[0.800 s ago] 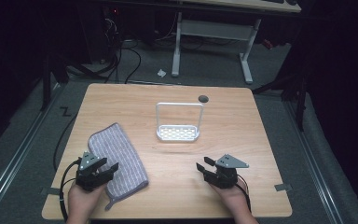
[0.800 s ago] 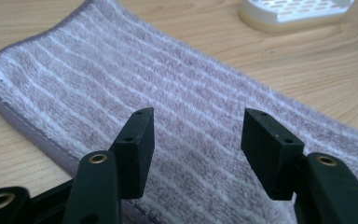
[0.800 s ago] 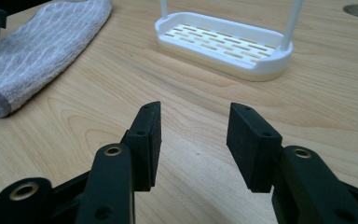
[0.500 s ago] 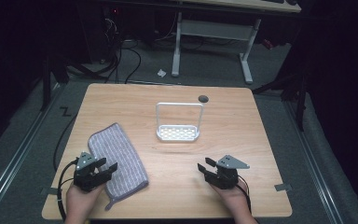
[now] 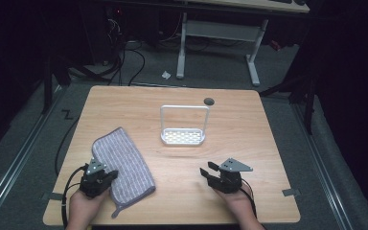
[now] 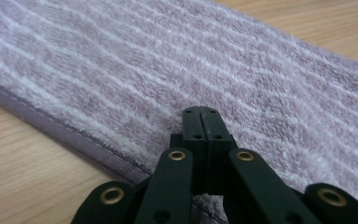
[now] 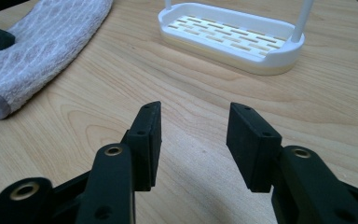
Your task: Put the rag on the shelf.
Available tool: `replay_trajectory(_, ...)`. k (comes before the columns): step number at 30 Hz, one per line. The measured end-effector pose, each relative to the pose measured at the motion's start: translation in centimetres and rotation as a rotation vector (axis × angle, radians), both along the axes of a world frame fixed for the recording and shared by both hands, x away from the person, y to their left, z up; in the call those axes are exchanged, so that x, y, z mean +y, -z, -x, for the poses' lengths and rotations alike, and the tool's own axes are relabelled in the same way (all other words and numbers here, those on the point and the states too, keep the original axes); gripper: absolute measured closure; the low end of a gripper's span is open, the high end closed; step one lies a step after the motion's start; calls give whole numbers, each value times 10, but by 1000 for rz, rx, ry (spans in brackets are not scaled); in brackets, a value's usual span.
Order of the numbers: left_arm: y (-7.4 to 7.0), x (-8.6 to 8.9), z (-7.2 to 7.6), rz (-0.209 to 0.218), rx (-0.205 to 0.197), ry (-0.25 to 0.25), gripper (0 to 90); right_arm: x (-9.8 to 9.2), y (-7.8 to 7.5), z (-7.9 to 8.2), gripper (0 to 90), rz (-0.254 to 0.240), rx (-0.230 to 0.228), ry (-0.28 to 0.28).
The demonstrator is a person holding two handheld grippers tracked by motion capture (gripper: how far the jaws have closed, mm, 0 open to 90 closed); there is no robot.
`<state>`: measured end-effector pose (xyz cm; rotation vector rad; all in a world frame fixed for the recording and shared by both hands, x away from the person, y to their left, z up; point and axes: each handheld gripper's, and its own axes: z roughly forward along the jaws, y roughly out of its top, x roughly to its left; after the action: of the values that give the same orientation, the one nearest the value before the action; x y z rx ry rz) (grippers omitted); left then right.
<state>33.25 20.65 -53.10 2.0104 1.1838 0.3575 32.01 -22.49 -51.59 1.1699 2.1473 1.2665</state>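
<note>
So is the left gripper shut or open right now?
Shut. In the left gripper view, the left gripper has its two jaws pressed together, tips down on the striped towel; whether they pinch any cloth, I cannot tell.

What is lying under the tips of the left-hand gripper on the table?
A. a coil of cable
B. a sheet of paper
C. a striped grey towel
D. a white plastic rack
C: in the left gripper view, the left gripper has its jaws shut together with their tips over the striped grey towel, and the high view shows that towel spread on the table beside it.
</note>
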Motion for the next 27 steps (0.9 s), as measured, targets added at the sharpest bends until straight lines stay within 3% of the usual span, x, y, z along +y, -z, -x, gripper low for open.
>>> replay_trajectory(7, -1, -31, 14, -14, -3, 133, 899, 3, -2, 4, 615, -2, -29, -32)
replay_trajectory(14, -2, -85, 33, -58, -39, 300, 898, 20, -3, 8, 611, 34, -38, -82)
replay_trajectory(17, -2, -102, 40, -45, -41, 364, 898, 29, -2, 9, 611, 40, -44, -101)
replay_trajectory(20, -2, -117, 43, -21, -16, 427, 896, 34, -1, 8, 606, 41, -43, -108)
replay_trajectory(22, -6, -123, 44, -31, -30, 450, 863, 39, 1, 6, 605, 40, -35, -117)
replay_trajectory(23, -11, -123, 44, -19, -55, 449, 771, 44, 3, 2, 606, 33, -19, -123)
replay_trajectory(25, -15, -116, 41, 1, -80, 413, 738, 52, 3, -3, 625, 52, -4, -130)
replay_trajectory(27, -15, -109, 33, 21, -70, 373, 725, 60, 2, -11, 709, 82, 2, -141)
